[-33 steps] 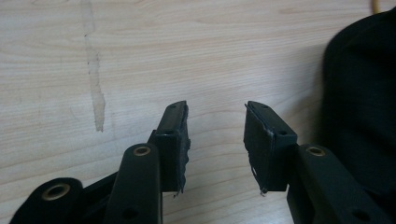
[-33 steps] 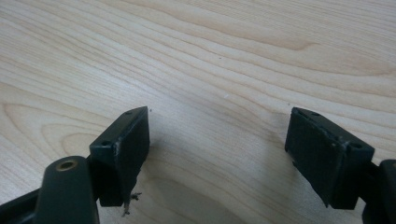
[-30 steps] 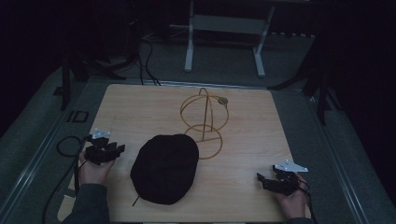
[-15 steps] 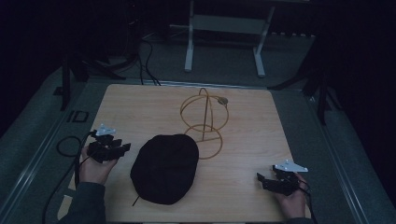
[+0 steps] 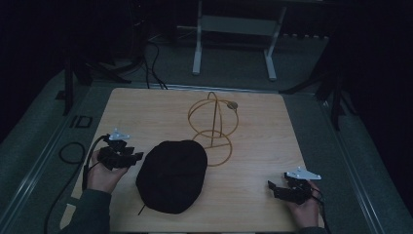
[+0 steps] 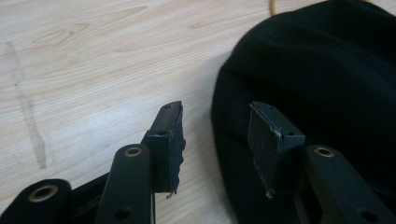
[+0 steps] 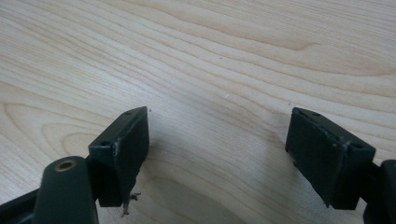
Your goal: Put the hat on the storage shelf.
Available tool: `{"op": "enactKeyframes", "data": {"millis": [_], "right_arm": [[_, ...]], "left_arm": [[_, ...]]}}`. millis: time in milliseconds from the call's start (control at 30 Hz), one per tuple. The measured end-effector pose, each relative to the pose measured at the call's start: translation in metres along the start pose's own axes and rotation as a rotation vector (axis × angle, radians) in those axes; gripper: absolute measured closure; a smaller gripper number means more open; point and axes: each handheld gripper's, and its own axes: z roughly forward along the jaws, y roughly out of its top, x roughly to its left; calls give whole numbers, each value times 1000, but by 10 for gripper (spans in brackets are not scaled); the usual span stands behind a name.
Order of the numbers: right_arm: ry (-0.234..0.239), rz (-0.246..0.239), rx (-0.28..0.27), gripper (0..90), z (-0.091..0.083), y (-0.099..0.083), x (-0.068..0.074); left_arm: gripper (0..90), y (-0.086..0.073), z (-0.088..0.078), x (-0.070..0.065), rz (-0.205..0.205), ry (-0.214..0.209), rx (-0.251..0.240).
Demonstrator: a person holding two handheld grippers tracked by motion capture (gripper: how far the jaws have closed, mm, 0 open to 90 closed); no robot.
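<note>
High view: I am holding my left gripper [image 5: 127, 157] just beside the black hat [image 5: 171, 176], which is lying at the near middle of the desk [image 5: 146, 112], in front of the wire stand [image 5: 213, 127]. My right gripper [image 5: 278, 187] is resting well apart, near the desk's right corner.

Left gripper view: the jaws are standing parted, empty, straddling the hat's brim edge [image 6: 224, 135]. To grip well, I judge I should be sliding the lower jaw under the fabric before closing.

Right gripper view: the jaws are spread wide over bare wood, grasping nothing.
</note>
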Motion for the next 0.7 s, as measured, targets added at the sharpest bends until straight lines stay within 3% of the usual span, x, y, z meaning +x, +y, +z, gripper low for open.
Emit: {"op": "enactKeyframes", "data": {"millis": [333,700], "right_arm": [[1,0,1,210,0,0,0],[2,-1,1,210,0,0,0]], "left_arm": [[502,15,-3,-16,61,-23,9],[465,24,-8,-33,81,-58,-28]]}}
